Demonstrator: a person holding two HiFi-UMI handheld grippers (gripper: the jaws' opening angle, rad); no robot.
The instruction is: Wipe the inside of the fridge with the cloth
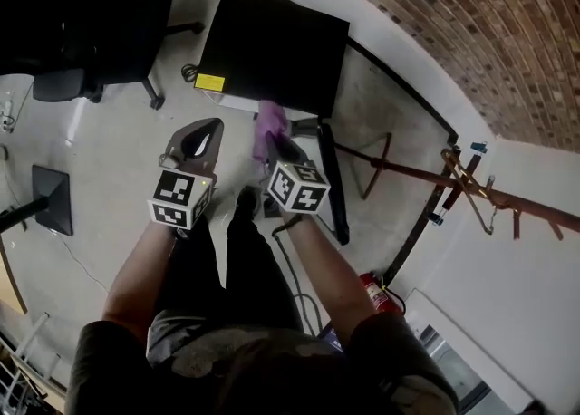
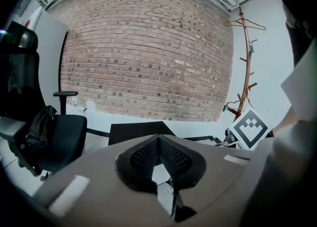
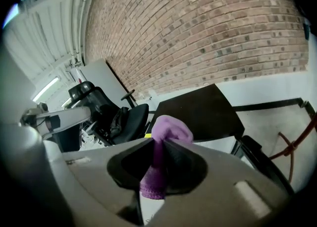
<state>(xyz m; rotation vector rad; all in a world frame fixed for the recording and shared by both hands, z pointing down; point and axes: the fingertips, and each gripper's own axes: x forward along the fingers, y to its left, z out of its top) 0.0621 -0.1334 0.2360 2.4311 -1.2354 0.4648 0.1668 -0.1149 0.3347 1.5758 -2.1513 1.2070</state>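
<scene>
Nearest the lens: the person's forearms (image 1: 136, 268), each carrying a gripper. Well to the left of the left fingers stands a black office chair (image 1: 109, 14). Left gripper (image 2: 158, 141): fingers closed tip to tip, nothing between them. Ahead of both sets of fingertips sits the black fridge (image 1: 272, 46), seen from above, with a yellow label (image 1: 209, 82) at its near left corner. Right gripper (image 3: 159, 144): fingers clamped on the purple cloth (image 3: 168, 131), which bulges past the tips over the fridge's near edge; contact cannot be determined. Just right of the right fingers is a narrow black panel (image 1: 331, 178), edge-on. Farther right are a wooden coat stand (image 1: 480, 191) and a red fire extinguisher (image 1: 374, 293), with a brick wall (image 1: 471, 33) beyond.
</scene>
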